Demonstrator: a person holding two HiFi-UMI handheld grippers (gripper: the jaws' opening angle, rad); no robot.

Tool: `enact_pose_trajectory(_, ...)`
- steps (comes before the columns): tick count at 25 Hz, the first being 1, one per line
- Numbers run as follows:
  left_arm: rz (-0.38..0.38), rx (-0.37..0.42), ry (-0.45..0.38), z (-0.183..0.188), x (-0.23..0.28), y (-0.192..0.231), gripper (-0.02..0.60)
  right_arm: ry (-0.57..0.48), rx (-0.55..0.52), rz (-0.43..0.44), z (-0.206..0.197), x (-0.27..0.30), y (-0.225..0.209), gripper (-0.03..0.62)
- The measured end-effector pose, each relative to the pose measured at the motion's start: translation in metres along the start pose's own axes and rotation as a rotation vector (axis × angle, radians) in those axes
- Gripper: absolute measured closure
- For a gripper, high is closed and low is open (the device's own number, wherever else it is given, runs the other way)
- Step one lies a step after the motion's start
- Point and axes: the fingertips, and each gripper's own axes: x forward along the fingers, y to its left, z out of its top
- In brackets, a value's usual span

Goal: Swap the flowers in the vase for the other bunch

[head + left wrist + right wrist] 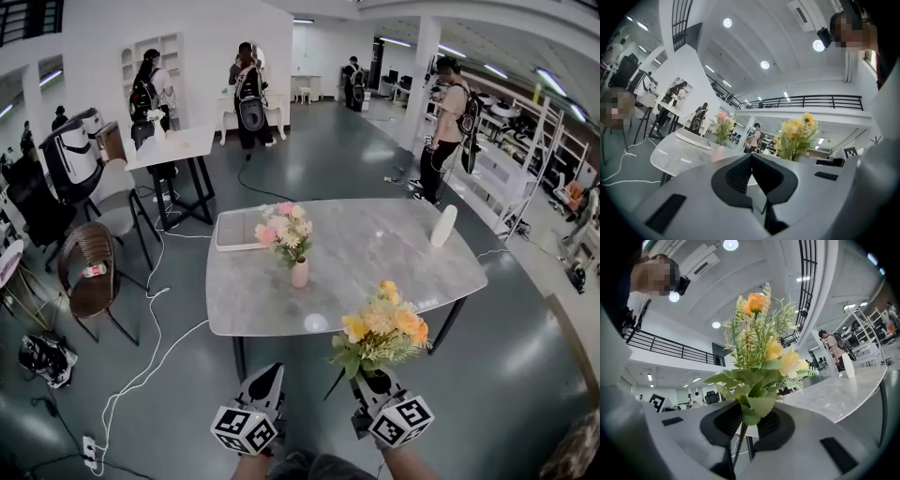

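A small pink vase (pixel 299 273) with a bunch of pink flowers (pixel 284 232) stands near the middle of the grey marble table (pixel 375 272). My right gripper (pixel 374 381) hovers off the table's near edge, shut on the stems of a yellow and orange bunch (pixel 383 329) that stands upright (pixel 761 341). My left gripper (pixel 267 382) is beside it on the left, shut and empty. In the left gripper view the pink flowers (pixel 723 124) and the yellow bunch (pixel 797 134) both show beyond the closed jaws (pixel 751 157).
A white tray (pixel 236 231) lies at the table's far left corner and a tall white bottle (pixel 443 226) stands at its far right. Chairs (pixel 89 277), cables and a bag sit on the floor to the left. Several people stand at the back of the hall.
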Motion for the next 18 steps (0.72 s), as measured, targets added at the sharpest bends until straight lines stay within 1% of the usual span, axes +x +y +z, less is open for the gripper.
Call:
enact_pose_trajectory(3,-0.008,-0.001,-0.003,0.0025,0.0012,-0.0002,0.568,-0.002,0.0,0.003,0.0013,0.0018,-0.0001,0.522)
enact_pose_trajectory(7,-0.018,-0.026,-0.023,0.0063,0.0013,0.0008,0.568,0.005,0.001,0.007,-0.0019,0.0041,0.0005,0.522)
enact_pose_trajectory(12,-0.026,-0.019,-0.018,0.0051,0.0019,-0.0015,0.568,0.013,0.003,0.017,-0.0044,0.0047,0.001,0.522)
enact_pose_trajectory(18,-0.016,-0.023,-0.019,0.0055,-0.0009,0.0007,0.568,0.011,0.005,0.026,-0.0035,0.0068,0.0022,0.522)
